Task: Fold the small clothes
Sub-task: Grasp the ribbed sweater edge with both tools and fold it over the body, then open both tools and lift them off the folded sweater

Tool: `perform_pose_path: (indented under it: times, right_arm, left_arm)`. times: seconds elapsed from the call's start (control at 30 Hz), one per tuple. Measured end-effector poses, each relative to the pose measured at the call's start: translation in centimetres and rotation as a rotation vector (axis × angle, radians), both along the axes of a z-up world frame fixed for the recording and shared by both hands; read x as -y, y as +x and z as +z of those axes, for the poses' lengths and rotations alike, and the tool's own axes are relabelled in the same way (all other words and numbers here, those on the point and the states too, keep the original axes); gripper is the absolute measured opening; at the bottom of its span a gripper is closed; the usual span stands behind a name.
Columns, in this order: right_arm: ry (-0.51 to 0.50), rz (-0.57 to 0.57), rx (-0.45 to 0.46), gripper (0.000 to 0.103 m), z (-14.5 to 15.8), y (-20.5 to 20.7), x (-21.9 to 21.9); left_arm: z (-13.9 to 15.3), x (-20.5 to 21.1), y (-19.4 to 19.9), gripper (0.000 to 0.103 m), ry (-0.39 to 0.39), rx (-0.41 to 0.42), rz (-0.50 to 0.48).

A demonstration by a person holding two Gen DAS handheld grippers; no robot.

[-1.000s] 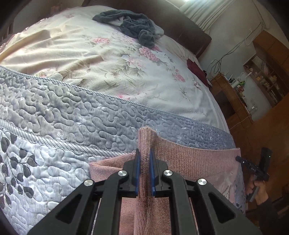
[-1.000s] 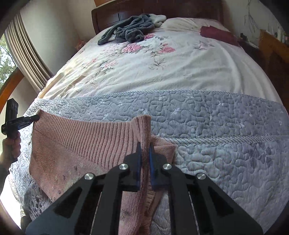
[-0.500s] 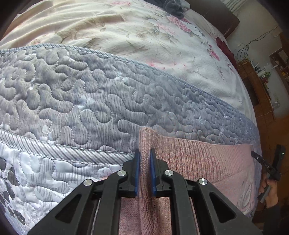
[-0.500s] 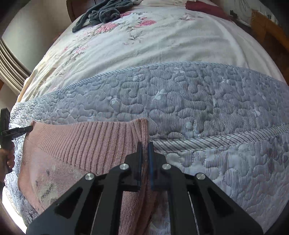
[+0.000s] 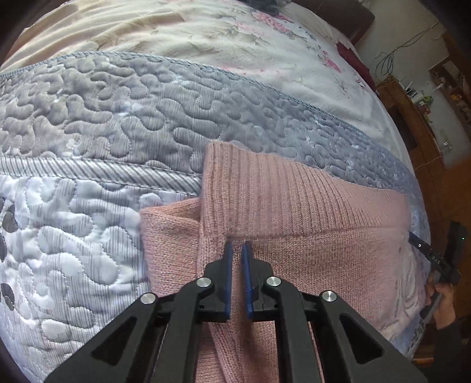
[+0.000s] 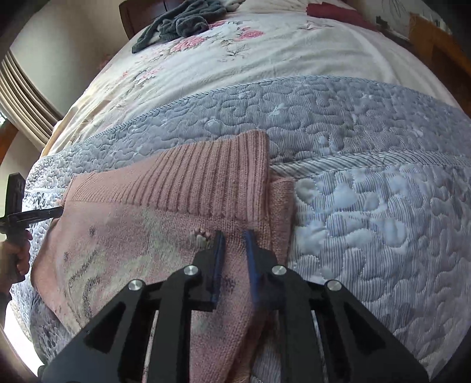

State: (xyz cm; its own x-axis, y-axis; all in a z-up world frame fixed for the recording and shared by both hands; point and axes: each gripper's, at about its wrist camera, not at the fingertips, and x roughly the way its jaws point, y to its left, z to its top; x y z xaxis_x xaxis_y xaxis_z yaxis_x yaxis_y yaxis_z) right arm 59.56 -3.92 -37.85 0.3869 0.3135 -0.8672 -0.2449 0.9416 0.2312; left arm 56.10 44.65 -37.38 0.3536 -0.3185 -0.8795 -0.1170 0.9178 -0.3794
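Left wrist view: my left gripper (image 5: 237, 277) is now letting go, fingers slightly apart; the right gripper (image 6: 234, 262) is opening wider; the sweater (image 5: 294, 212) is lying folded, lower centre, on the quilt (image 5: 117, 117); fold placed.

Pink ribbed sweater (image 5: 294, 206); grey-blue squiggle-quilted bedspread (image 5: 117, 117); cream floral sheet (image 6: 235, 59).

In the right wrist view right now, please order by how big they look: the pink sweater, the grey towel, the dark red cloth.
1. pink sweater, by far the largest, though nearest the camera.
2. grey towel, far up the bed.
3. dark red cloth, smallest, partly cut by the frame edge, so its true rank against the towel is unsure.
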Motion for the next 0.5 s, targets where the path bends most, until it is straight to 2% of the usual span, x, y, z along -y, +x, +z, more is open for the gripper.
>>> perform_pose_path:
  times: [0.07, 0.13, 0.2, 0.23, 0.3, 0.33, 0.4, 0.43, 0.47, 0.5]
  right_arm:
    - [0.044, -0.010, 0.011, 0.018, 2.0, -1.3, 0.0]
    - [0.117, 0.033, 0.030, 0.018, 4.0, -3.6, -0.3]
    - [0.163, 0.073, 0.009, 0.018, 4.3, -6.1, -0.4]
    - [0.164, 0.086, -0.009, 0.018, 3.7, -7.3, -0.4]
    - [0.137, 0.097, -0.059, 0.018, 1.5, -8.6, -0.5]
    - [0.105, 0.093, -0.066, 0.013, 0.3, -8.9, -0.4]
    - [0.091, 0.101, -0.034, 0.010, -0.2, -9.4, -0.2]
    - [0.079, 0.090, -0.031, 0.009, 0.3, -9.6, -0.1]
    - [0.103, 0.068, -0.035, 0.016, 1.2, -9.9, 0.1]
    - [0.142, 0.059, -0.031, 0.018, 2.1, -10.6, 0.4]
  left_arm:
    - [1.8, -0.5, -1.0, 0.008, -0.041, 0.040, 0.011]
    - [4.1, -0.3, -3.1, 0.008, -0.119, 0.099, -0.033]
    - [5.1, 0.6, -6.0, 0.008, -0.216, 0.125, -0.116]
    - [5.0, 1.3, -7.4, 0.009, -0.232, 0.120, -0.146]
    - [2.9, 2.6, -9.4, 0.010, -0.174, 0.057, -0.178]
    - [1.4, 2.8, -9.9, 0.010, -0.121, 0.014, -0.165]
    - [-0.8, 2.1, -10.7, 0.002, -0.114, -0.032, -0.128]
    - [-0.6, 1.8, -11.2, 0.002, -0.124, -0.022, -0.107]
    - [0.3, 1.8, -11.8, 0.002, -0.125, 0.003, -0.099]
    - [1.4, 2.1, -12.6, 0.005, -0.140, 0.040, -0.111]
